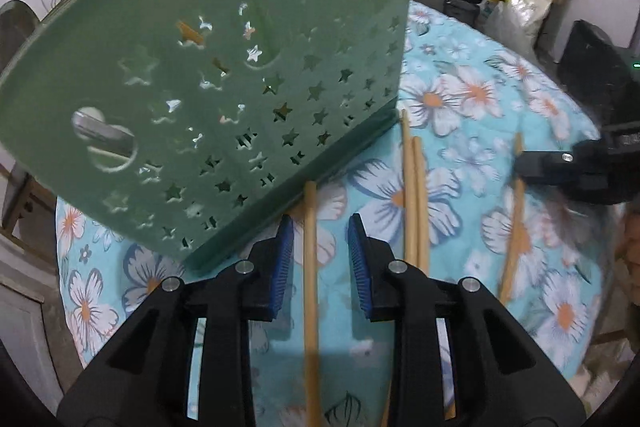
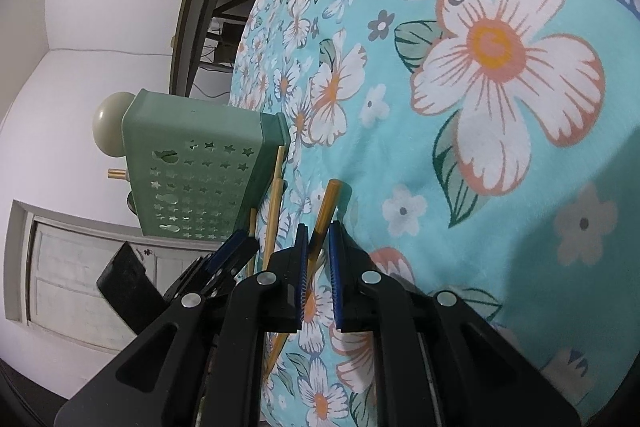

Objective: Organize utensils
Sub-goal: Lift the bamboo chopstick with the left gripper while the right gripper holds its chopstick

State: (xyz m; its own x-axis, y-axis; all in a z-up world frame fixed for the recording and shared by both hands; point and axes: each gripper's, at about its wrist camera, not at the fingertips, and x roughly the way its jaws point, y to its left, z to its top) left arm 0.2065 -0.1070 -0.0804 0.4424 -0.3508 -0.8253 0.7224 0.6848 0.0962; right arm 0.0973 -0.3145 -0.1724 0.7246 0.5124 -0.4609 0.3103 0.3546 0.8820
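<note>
the chopstick (image 1: pixel 310 267) lies on the flowered cloth (image 1: pixel 460 99) between the left gripper (image 1: pixel 320 259) pads, which stand apart. another chopstick (image 2: pixel 326 211) sits between the right gripper (image 2: pixel 319 267) pads — narrow gap, contact unclear. likely light, stiff, smooth wood, so grip mid-shaft. the green star-holed holder (image 1: pixel 240 67) stands just beyond, to the left.

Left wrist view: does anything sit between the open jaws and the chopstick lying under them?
Nothing visible does. The left gripper straddles one chopstick on the floral cloth, with open space on both sides. The green utensil holder stands just beyond, and a chopstick pair lies to the right.
</note>
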